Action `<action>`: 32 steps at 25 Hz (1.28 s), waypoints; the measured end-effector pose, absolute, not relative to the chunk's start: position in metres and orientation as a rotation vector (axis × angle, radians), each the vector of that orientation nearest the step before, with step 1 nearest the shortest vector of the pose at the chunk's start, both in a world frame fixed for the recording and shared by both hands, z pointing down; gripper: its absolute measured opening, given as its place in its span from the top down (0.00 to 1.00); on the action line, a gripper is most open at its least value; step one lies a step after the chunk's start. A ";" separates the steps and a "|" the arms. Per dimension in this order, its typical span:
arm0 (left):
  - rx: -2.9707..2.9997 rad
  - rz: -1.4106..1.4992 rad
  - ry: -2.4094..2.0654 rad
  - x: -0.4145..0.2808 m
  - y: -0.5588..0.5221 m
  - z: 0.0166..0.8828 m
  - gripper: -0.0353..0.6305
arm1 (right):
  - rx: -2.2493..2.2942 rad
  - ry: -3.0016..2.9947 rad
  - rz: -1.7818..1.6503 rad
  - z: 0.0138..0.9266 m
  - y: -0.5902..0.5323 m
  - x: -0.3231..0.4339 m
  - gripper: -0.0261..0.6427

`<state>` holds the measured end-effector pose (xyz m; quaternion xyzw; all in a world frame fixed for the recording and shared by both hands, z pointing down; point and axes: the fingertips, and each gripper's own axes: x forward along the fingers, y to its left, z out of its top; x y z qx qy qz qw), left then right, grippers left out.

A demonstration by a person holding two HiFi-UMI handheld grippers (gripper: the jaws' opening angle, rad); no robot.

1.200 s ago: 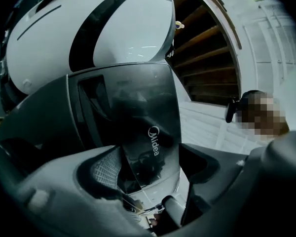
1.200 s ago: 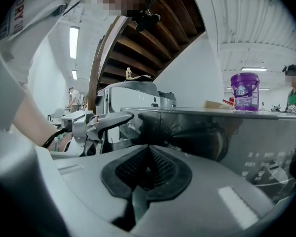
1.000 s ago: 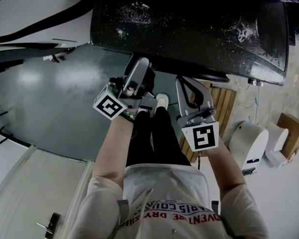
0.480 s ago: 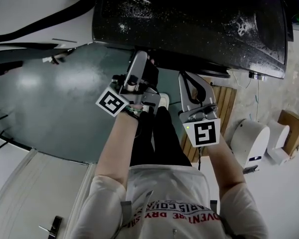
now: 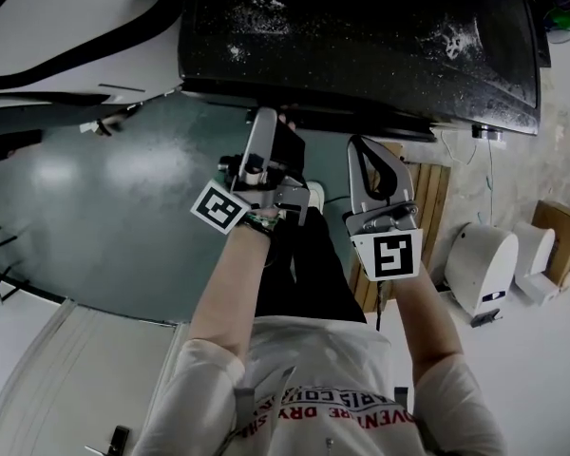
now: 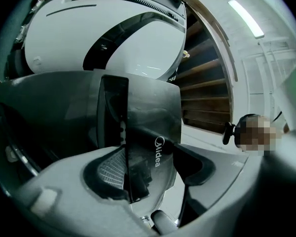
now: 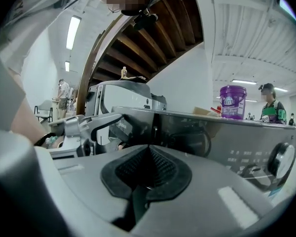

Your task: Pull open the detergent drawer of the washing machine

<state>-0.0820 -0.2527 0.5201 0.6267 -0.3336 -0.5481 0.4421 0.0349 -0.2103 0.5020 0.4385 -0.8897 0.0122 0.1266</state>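
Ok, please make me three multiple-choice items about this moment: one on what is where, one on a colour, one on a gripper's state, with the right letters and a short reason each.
1. What stands between the jaws of the left gripper?
A. a folded towel
B. the drawer front marked Midea
C. nothing

2. What colour is the bucket in the right gripper view?
A. yellow
B. black
C. purple

3. How do the jaws of the right gripper stand?
A. together, nothing held
B. wide apart
C. on a bottle

Answers:
1 B: the jaws, which have just been closing, stand either side of the drawer front.
2 C: its wall is purple, with a pale label.
3 A: the pads meet with nothing between them.
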 end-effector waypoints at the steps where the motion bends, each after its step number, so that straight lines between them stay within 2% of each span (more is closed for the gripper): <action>1: 1.561 -1.363 -0.825 -0.082 -0.247 0.520 0.50 | 1.281 -2.584 0.032 0.503 -0.209 0.035 0.96; 15: 1.593 -1.310 -0.775 -0.079 -0.206 0.519 0.50 | 1.412 -2.537 -0.021 0.494 -0.180 0.037 0.96; 32: 1.604 -1.326 -0.799 -0.075 -0.140 0.520 0.50 | 1.326 -2.568 -0.009 0.496 -0.104 0.046 0.96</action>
